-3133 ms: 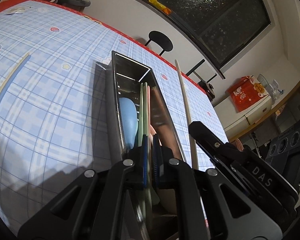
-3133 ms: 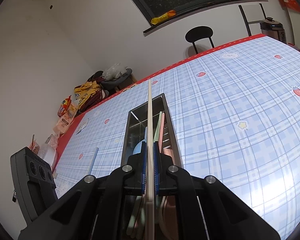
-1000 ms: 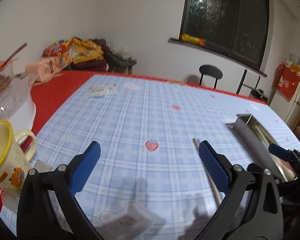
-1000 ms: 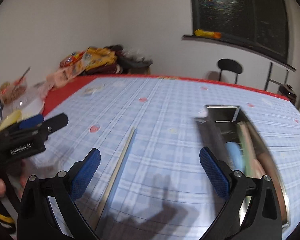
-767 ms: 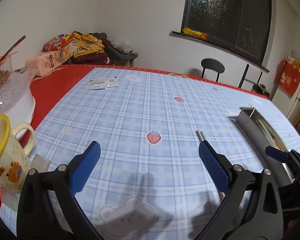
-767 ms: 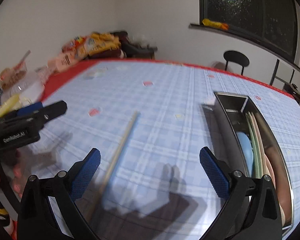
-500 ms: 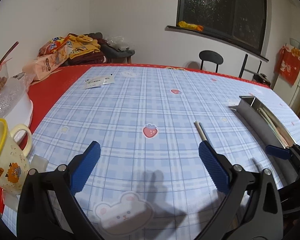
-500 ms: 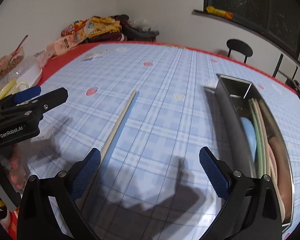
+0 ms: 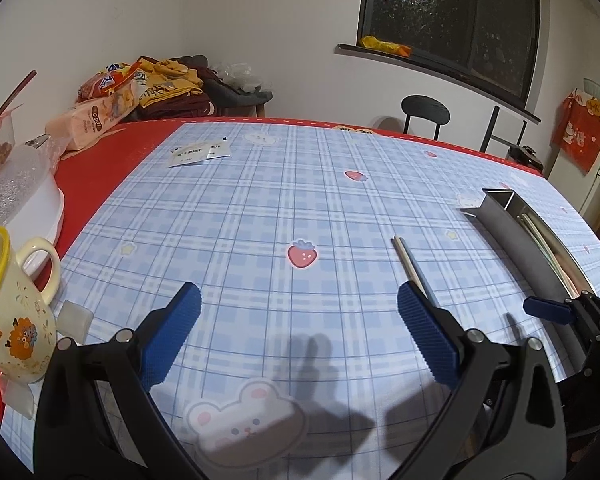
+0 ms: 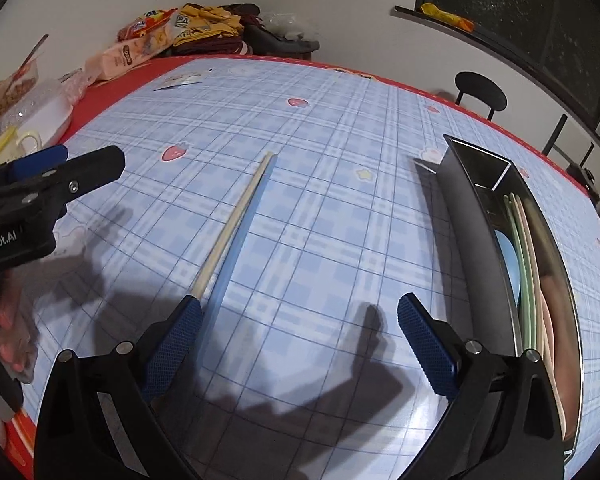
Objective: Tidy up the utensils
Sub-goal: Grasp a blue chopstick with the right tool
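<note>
Left gripper: blue-padded jaws spread wide, holding nothing.
Right gripper: likewise wide apart, empty.
Pale wooden chopstick: flat on the blue plaid tablecloth, long axis running away from the grippers, near end by the right gripper's left finger.
Long steel utensil tray: right of the chopstick, roughly parallel, holding pastel utensils.
</note>
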`<state>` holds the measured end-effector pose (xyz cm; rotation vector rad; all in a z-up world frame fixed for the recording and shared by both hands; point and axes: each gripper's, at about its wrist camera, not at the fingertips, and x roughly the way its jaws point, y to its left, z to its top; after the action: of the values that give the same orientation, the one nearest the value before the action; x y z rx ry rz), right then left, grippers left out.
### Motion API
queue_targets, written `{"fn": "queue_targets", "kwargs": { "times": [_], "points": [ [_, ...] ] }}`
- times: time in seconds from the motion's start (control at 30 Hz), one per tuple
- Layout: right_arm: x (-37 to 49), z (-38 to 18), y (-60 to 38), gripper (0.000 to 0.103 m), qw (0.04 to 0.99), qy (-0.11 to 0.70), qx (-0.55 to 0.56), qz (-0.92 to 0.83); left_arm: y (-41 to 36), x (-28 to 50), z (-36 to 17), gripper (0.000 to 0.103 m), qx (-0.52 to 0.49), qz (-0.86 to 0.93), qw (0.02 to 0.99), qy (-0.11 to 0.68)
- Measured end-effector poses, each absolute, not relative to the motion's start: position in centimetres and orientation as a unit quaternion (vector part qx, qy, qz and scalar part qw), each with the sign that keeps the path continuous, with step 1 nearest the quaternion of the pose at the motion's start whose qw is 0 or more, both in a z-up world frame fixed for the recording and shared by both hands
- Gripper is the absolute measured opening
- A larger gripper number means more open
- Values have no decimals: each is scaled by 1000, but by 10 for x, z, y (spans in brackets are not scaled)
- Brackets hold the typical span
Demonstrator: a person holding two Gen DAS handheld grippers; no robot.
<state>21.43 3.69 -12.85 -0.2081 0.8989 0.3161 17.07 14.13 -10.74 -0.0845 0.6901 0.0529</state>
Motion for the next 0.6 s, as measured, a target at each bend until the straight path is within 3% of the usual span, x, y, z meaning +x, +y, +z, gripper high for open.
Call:
{"fn": "queue_targets", "kwargs": {
  "times": [0.1,0.17,0.37,0.47,0.6],
  "points": [
    [212,-128,40,96,885,427,-109,152,141,171,-107,97,-41,25,940,338],
    [211,-130,44,81,885,424,-123,149,141,171,-108,97,-42,25,939,339],
    [214,-130,41,62,885,423,-105,165,145,172,-109,97,-55,24,937,343],
    [213,-129,44,45,884,420,-105,179,145,171,-109,97,-57,20,938,341],
    [212,-129,41,11,883,419,-90,193,145,169,-107,97,-58,11,940,335]
  ]
}}
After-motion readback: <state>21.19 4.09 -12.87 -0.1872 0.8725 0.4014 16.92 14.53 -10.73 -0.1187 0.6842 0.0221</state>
